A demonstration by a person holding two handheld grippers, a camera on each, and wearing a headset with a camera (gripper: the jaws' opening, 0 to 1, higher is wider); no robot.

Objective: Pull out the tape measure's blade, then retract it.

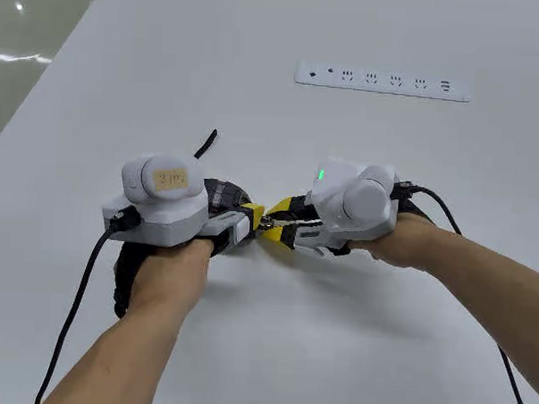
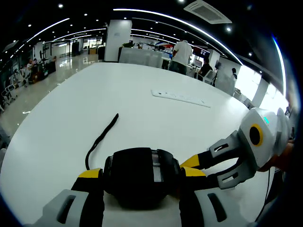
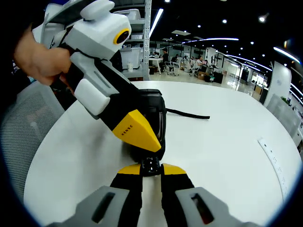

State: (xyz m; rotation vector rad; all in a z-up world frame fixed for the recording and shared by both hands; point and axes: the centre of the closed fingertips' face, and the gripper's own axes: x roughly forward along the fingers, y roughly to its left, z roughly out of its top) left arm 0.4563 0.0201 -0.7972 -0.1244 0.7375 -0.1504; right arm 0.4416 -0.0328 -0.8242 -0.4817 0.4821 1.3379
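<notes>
The surface [image 1: 272, 345] is a plain white worktop. Far left of the tape measure [image 1: 221, 194], a glossy floor [image 1: 26, 30] shows past the surface edge. The gripper views show an open-plan office with ceiling strip lights, a person [image 2: 182, 56] standing beyond the far edge, and a grey mesh chair [image 3: 23, 127].

The left hand [image 1: 172, 274] holds the left gripper [image 1: 244, 217] just left of the tape measure. Its jaws are clamped on the black case, one yellow tip on each side. The case sits low over the surface near the middle of the head view. A black strap [image 2: 102, 138] trails from the case across the surface, behind and left of it.

Immediately right of the tape measure, the right gripper [image 3: 151, 171] has its jaws nearly together, pinching the end hook [image 3: 150, 164] at the case mouth. The right hand [image 1: 402, 239] holds this gripper. A white power strip [image 1: 382, 81] lies well behind and right of the tape measure.

The left gripper body covers most of the case in the head view. How far the blade is drawn out cannot be determined. Both forearms are cut off at the frame edge.
</notes>
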